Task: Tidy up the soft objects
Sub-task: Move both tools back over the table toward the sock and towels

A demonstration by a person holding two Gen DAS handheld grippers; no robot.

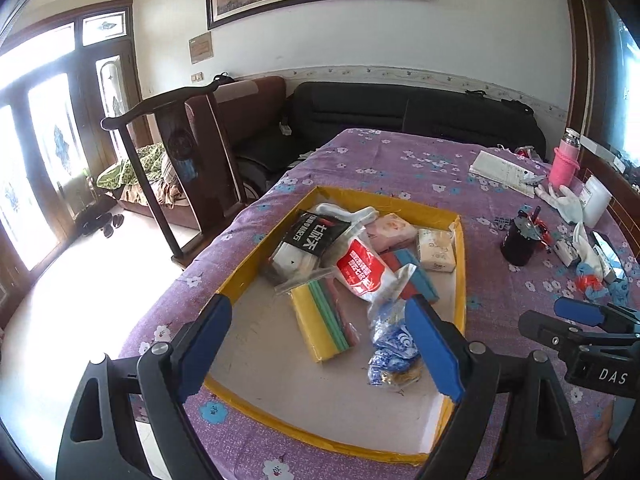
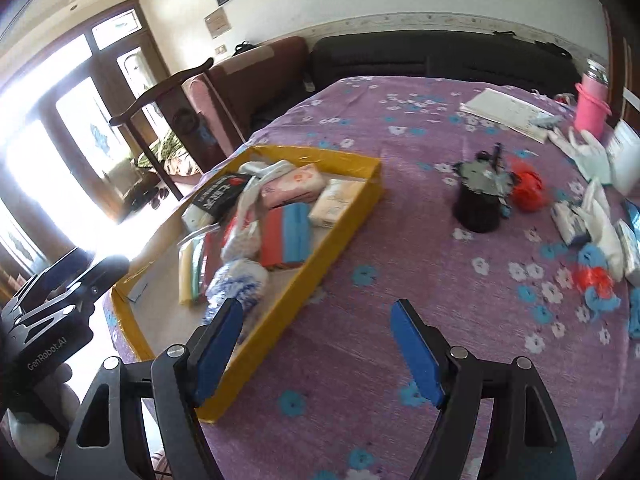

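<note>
A shallow yellow-edged cardboard tray lies on the purple flowered tablecloth. It holds a black sock pack, a red-and-white bag, a pink tissue pack, a cream tissue pack, yellow-green-red cloths, a red-blue sponge and a blue-patterned plastic bag. My left gripper is open and empty above the tray's near end, its right finger beside the blue bag. My right gripper is open and empty over bare cloth, right of the tray.
Right of the tray stand a black cup, a red bag, white gloves, tissue packs, blue and red scraps, a pink bottle and papers. A wooden chair and sofas stand beyond the table.
</note>
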